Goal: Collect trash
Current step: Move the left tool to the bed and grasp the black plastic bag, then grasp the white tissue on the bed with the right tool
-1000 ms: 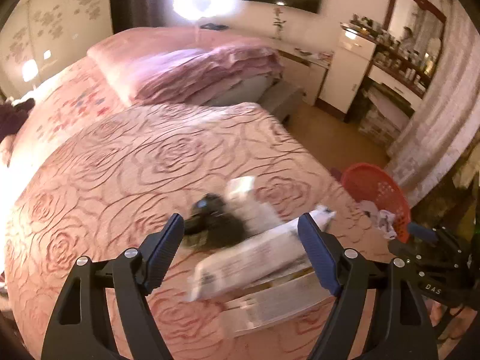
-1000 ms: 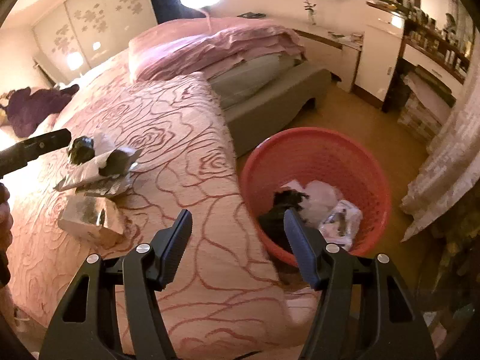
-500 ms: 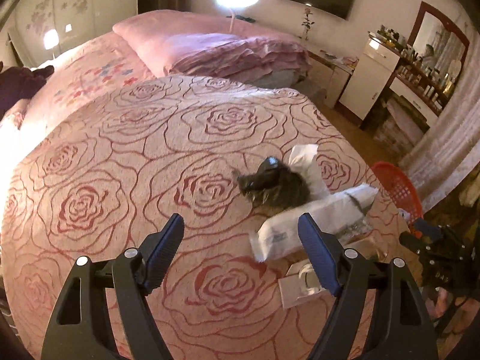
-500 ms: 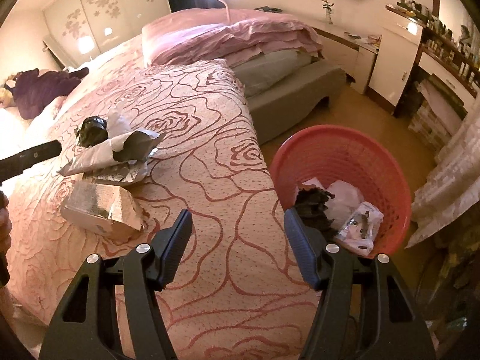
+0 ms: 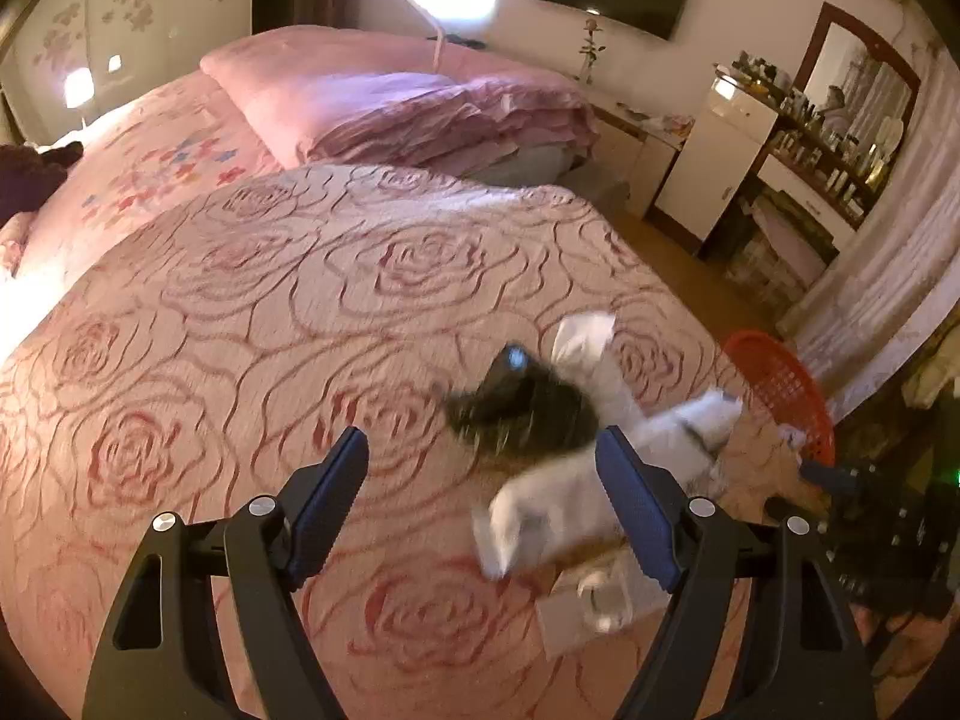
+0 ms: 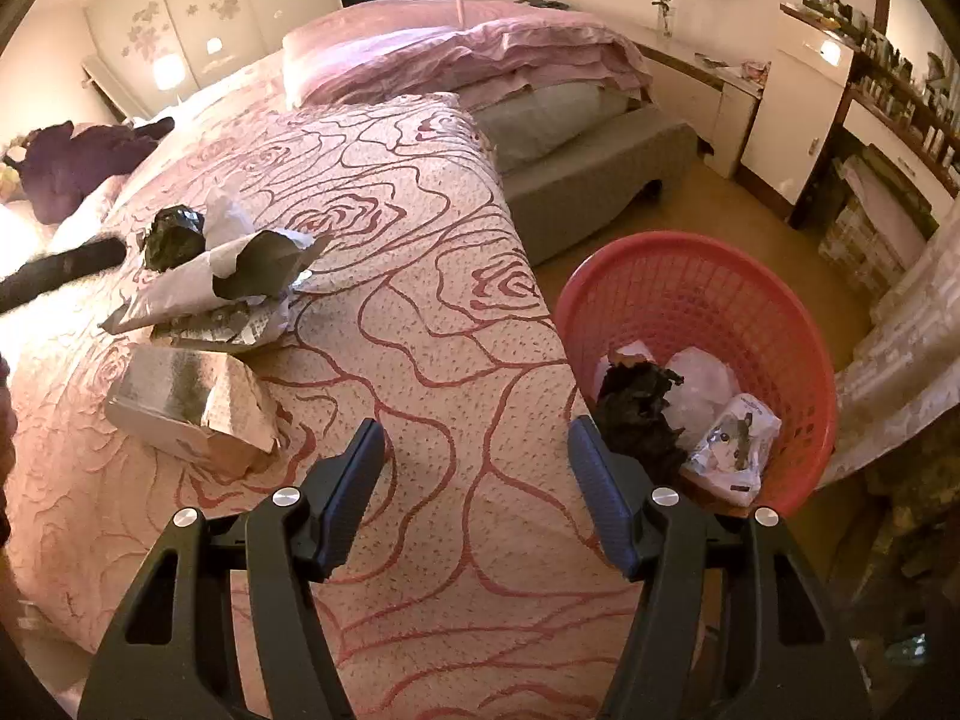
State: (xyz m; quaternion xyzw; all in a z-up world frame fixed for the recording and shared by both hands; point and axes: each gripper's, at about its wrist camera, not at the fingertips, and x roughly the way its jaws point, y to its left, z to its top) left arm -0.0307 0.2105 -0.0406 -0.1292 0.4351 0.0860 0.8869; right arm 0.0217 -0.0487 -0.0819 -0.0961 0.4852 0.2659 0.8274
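On bed (image 6: 420,276), rose-patterned pink bedspread (image 5: 252,324) covers mattress; red mesh basket (image 6: 744,294) stands on floor just beside bed edge, holding black crumpled bag (image 6: 636,408), white plastic, printed packet (image 6: 735,444) with lettering too small to read; trash pile (image 6: 222,282) lies on bedspread: grey wrapper, black wad, silver box (image 6: 180,408) nearest; left gripper (image 5: 480,492) jaws spread, empty, above bedspread near pile; right gripper (image 6: 474,480) jaws apart, empty, over bed edge.
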